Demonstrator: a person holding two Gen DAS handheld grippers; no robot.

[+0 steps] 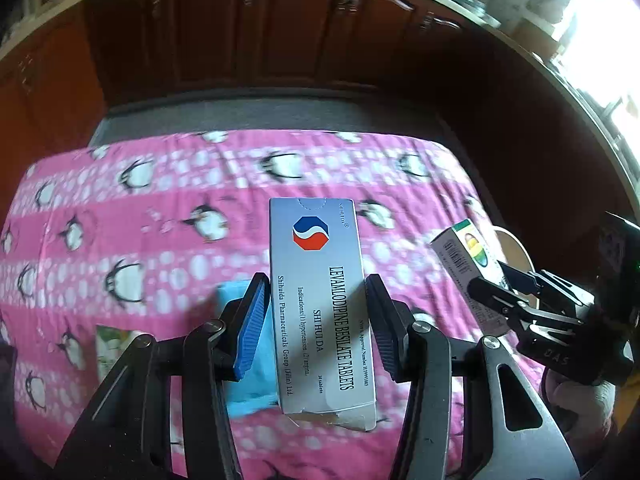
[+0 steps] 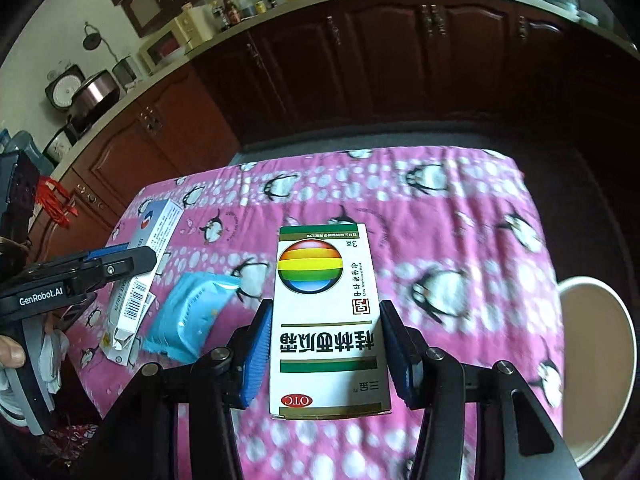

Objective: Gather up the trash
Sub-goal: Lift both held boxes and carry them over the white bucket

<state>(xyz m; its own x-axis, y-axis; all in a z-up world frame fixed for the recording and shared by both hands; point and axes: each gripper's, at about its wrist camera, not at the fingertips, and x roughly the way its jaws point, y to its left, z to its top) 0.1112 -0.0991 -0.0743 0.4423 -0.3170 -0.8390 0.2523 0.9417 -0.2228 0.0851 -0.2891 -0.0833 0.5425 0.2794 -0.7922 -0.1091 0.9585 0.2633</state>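
Trash boxes were both clamped, the tablet box (image 1: 320,304) lengthwise in the left hand-held gripper (image 1: 318,328), the rainbow box (image 2: 326,320) in the right hand-held gripper (image 2: 326,352), nearer the bin (image 2: 596,360) at its right.

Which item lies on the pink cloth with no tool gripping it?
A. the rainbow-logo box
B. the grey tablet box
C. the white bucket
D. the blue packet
D: the blue packet lies flat on the pink cloth, while the left tool grips the tablet box and the right tool grips the rainbow-logo box.

Left tool (image 1: 318,320) and right tool (image 2: 326,350) both angled downward, each clamping a carton
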